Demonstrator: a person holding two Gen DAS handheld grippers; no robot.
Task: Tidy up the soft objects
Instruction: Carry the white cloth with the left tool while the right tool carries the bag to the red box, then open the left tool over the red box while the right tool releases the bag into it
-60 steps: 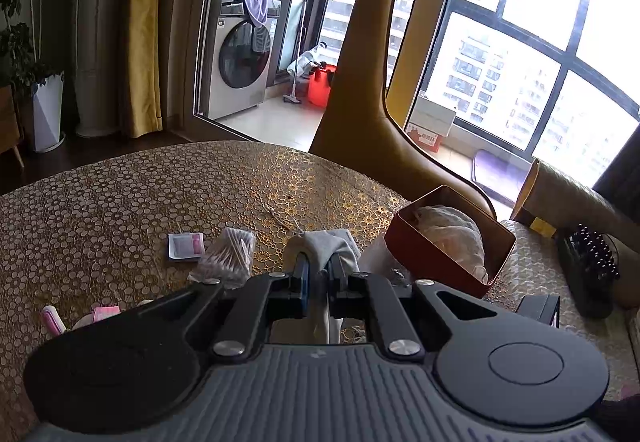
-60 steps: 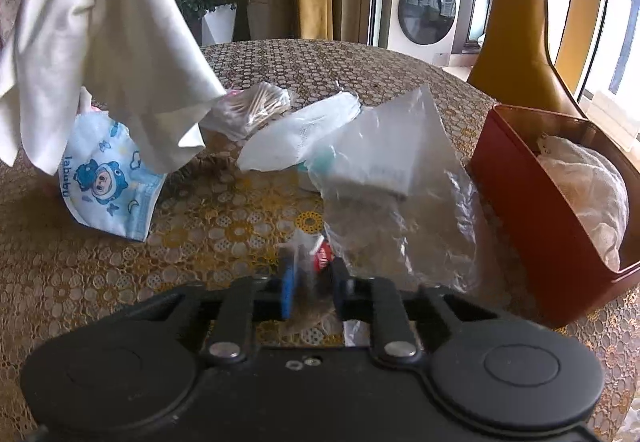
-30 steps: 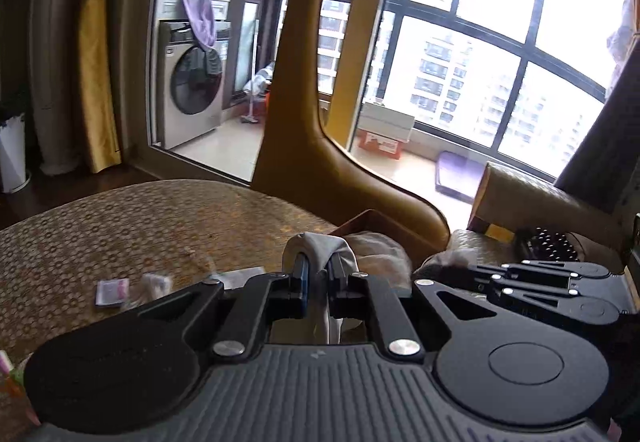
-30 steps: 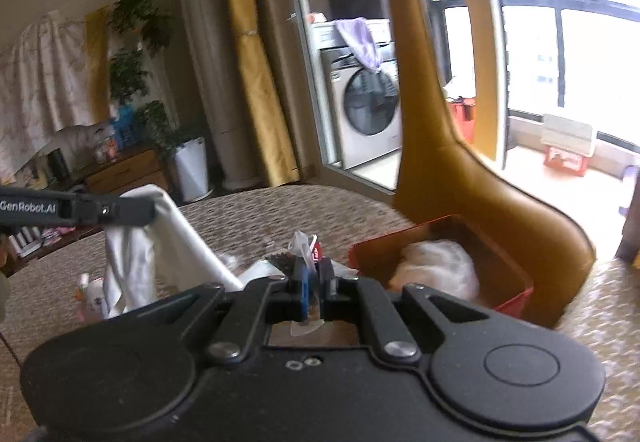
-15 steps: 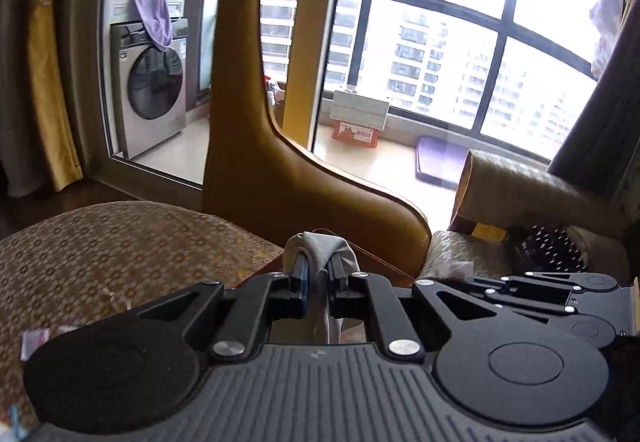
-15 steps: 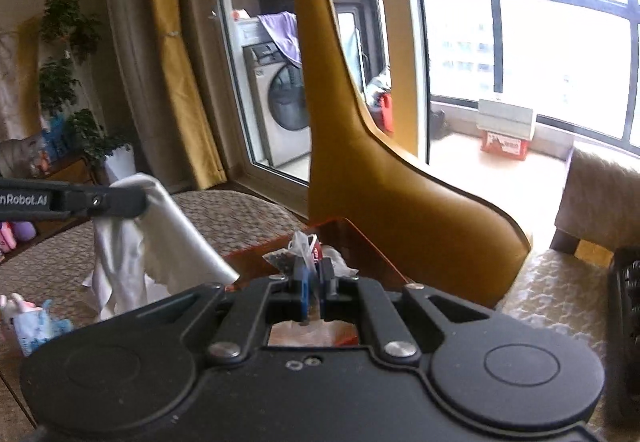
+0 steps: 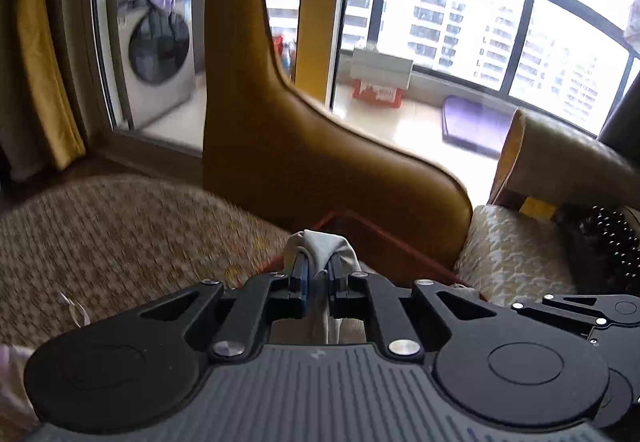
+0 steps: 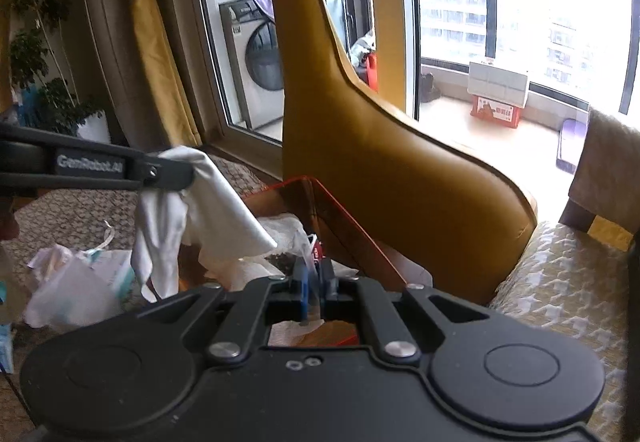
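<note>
Both loads now hang at the red box [image 8: 340, 209], carried over from the table: left gripper [image 7: 316, 274] pinching the white cloth [image 8: 208, 201], right gripper [image 8: 314, 278] pinching clear plastic wrap [image 8: 310, 254] (release seems next).

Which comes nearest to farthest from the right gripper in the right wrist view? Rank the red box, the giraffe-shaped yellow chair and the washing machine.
1. red box: right at the right gripper, just ahead and below.
2. giraffe-shaped yellow chair: behind the box, centre to right.
3. washing machine: far back, beyond the glass door, left of the chair's neck.
</note>
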